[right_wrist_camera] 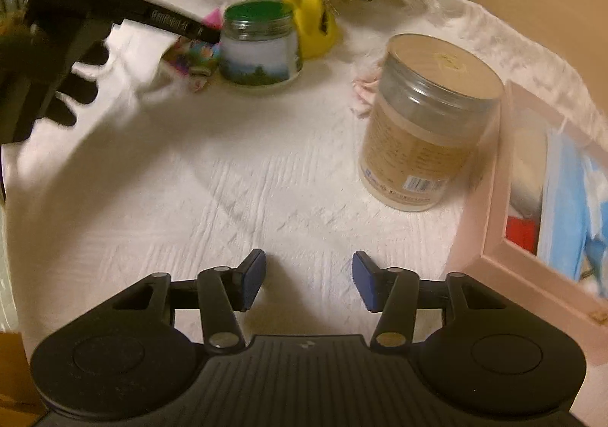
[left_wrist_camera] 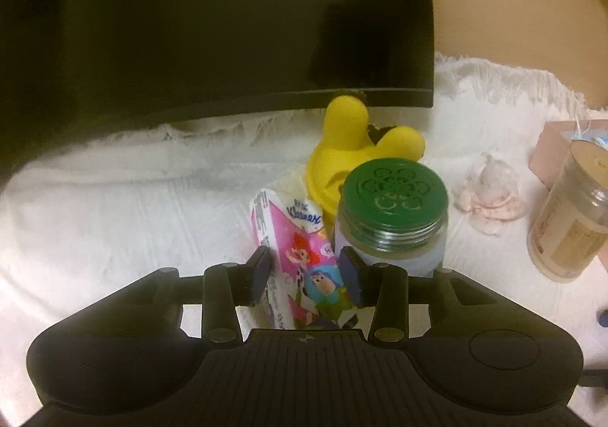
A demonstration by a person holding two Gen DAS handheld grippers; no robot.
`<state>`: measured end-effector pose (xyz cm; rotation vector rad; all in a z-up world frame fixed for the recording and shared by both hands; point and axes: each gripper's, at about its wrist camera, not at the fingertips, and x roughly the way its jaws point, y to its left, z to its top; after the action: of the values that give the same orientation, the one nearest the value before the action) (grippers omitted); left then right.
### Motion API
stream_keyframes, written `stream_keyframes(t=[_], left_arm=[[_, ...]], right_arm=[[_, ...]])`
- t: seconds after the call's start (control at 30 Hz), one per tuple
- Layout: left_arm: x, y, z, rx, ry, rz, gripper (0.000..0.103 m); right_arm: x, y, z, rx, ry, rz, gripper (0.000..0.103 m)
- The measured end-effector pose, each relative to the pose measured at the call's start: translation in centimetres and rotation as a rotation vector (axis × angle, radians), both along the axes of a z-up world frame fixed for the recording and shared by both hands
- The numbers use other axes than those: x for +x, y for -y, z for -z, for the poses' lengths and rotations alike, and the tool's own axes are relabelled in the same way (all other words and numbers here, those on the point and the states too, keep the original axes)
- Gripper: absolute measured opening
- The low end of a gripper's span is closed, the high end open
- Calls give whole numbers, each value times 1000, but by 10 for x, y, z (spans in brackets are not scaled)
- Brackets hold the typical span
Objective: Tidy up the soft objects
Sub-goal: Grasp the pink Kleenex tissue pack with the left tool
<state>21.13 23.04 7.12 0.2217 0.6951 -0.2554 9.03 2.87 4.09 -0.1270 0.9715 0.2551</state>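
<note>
Item, nearest the lens: left gripper [left_wrist_camera: 306, 275], blue pads pressed against both sides of the Kleenex tissue pack [left_wrist_camera: 300, 256]; pack gripped, close beside the green-lidded jar [left_wrist_camera: 393, 214].
Behind jar: yellow plush toy [left_wrist_camera: 357, 145].
Right of jar, apart: crumpled pink tissue [left_wrist_camera: 488, 191], tan canister [left_wrist_camera: 570, 214], pink box [right_wrist_camera: 532, 199].
Right gripper [right_wrist_camera: 308, 280]: fingers wide apart, nothing between them, over white cloth [right_wrist_camera: 228, 168].
Risks: soft pack may slide from its angled grip; lifting could knock the adjacent jar into the plush.
</note>
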Motion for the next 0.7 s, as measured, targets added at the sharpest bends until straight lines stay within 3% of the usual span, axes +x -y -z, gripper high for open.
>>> stream_keyframes(t=[0.1, 0.2, 0.3, 0.33, 0.4, 0.43, 0.47, 0.6, 0.7], left_arm=[[-11, -4, -13, 7, 54, -49, 45], [-14, -13, -21, -42, 94, -104, 44], [-12, -10, -20, -79, 87, -87, 43], [-12, -3, -16, -61, 75, -64, 44], [-14, 11, -8, -14, 69, -36, 36], [-17, 18, -3, 25, 81, -25, 27], [-18, 23, 2, 55, 85, -10, 26], [-18, 29, 25, 167, 52, 13, 32], [-22, 27, 34, 237, 91, 22, 39]], right_arm=[[0, 7, 4, 31, 9, 32, 63], [-2, 10, 9, 36, 42, 46, 69], [-6, 10, 10, 41, 71, 56, 72], [-6, 10, 10, 40, 80, 64, 74], [-7, 10, 12, 43, 94, 86, 80], [-7, 12, 13, 50, 98, 93, 81], [-8, 13, 14, 56, 107, 98, 82], [-17, 14, 18, 64, 163, 99, 83], [-20, 13, 18, 64, 178, 105, 84]])
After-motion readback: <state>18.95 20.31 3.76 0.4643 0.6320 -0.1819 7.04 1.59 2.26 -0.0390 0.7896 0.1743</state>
